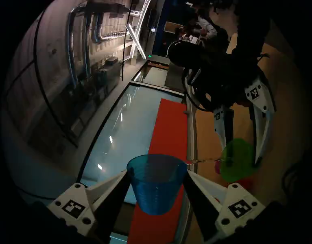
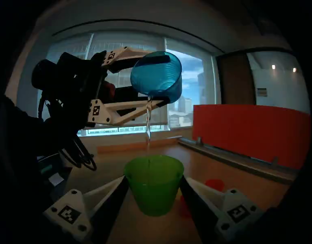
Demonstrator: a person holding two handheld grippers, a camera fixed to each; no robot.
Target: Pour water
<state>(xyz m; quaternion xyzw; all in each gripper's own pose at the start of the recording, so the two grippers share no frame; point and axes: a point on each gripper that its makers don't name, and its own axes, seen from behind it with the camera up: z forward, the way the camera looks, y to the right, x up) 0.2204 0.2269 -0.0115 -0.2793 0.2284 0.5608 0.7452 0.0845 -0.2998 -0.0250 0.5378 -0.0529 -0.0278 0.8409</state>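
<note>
My left gripper [image 1: 157, 175] is shut on a translucent blue cup [image 1: 157, 191]. In the right gripper view that blue cup [image 2: 156, 77] hangs tilted at upper centre, held by the left gripper [image 2: 162, 79]. A thin stream of water [image 2: 148, 126] falls from its rim into a green cup [image 2: 153, 187] directly below. My right gripper [image 2: 153, 179] is shut on the green cup, which stays upright. From the left gripper view the green cup [image 1: 237, 158] sits to the right between the right gripper's fingers [image 1: 242, 156].
A wooden table [image 2: 221, 166] lies under both cups. A small red cup [image 2: 214, 185] stands on it just right of the green cup. A red partition [image 2: 253, 130] runs along the table's right side, and large windows [image 2: 115, 61] are behind.
</note>
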